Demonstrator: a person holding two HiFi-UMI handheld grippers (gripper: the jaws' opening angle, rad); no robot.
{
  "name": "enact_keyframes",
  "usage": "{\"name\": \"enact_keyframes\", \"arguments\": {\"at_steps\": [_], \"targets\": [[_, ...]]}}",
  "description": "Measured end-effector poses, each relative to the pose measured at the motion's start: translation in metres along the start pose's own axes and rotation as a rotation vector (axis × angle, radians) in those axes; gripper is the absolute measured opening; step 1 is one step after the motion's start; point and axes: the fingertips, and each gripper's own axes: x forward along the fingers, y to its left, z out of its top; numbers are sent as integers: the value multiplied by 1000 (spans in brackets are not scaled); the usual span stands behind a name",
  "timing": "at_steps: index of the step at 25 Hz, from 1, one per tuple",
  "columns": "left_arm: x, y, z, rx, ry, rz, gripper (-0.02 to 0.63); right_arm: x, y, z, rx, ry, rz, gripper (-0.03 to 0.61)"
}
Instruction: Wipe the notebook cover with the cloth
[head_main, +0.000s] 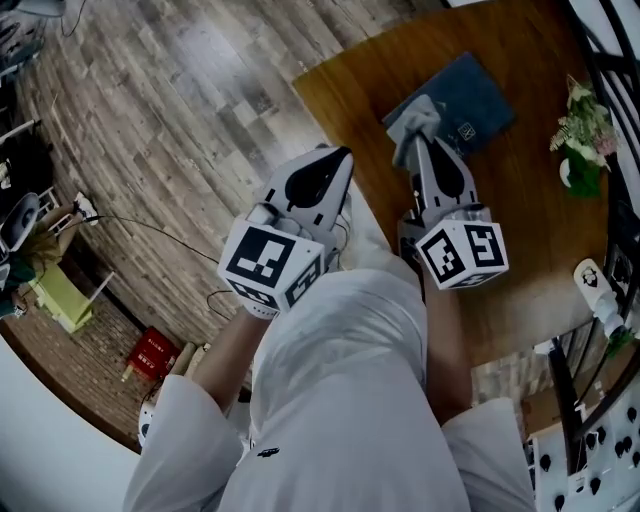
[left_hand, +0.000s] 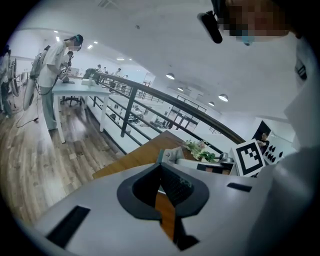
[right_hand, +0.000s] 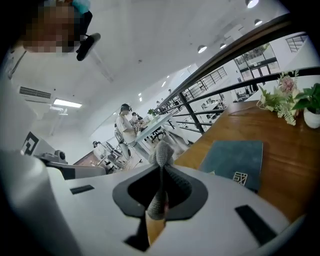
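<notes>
Right gripper (head_main: 418, 135) is clamped hard on the grey cloth (head_main: 415, 118), and in its own view a wad of cloth (right_hand: 161, 150) is pinched between the two jaws and pokes out past the tips. The notebook (head_main: 465, 95) lies flat just beyond and to the right of those tips, dark blue-grey cover up. From the head view the cloth overlaps the notebook's near corner, though whether it presses on the cover I can't tell. Left gripper (head_main: 340, 158) sits beside the right one, off the table's edge and well short of the notebook, and its own view shows the jaws closed on each other with nothing between them. Underneath is a brown wooden table (head_main: 530, 250), with a small bunch of flowers (head_main: 585, 125) far off to the right gripper's right. Beyond the table edge runs pale plank floor (head_main: 170, 110) with a red box (head_main: 152, 353) on it. The gripper views open up the room, which the head view doesn't: a dark railing (left_hand: 150, 92) runs past the table, ceiling lights glow overhead, and a person (left_hand: 52, 70) stands at a white desk in the distance. Only the right gripper view shows a light emblem (right_hand: 240, 178) on the notebook's near corner.
</notes>
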Motion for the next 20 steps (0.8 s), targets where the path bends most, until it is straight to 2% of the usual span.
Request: {"name": "enact_keyframes", "arguments": {"at_steps": [9,16,20], "targets": [[24,7,-16,-20,35,-1,18,38,-30,-29,102,71,-78,32],[37,9,-22,-18,63,-8,18,49,-62,-64,133,242,-226,31],[41,9,-22,-11,71,-14,20,49,-65,-68,133,277,-259,32]]}}
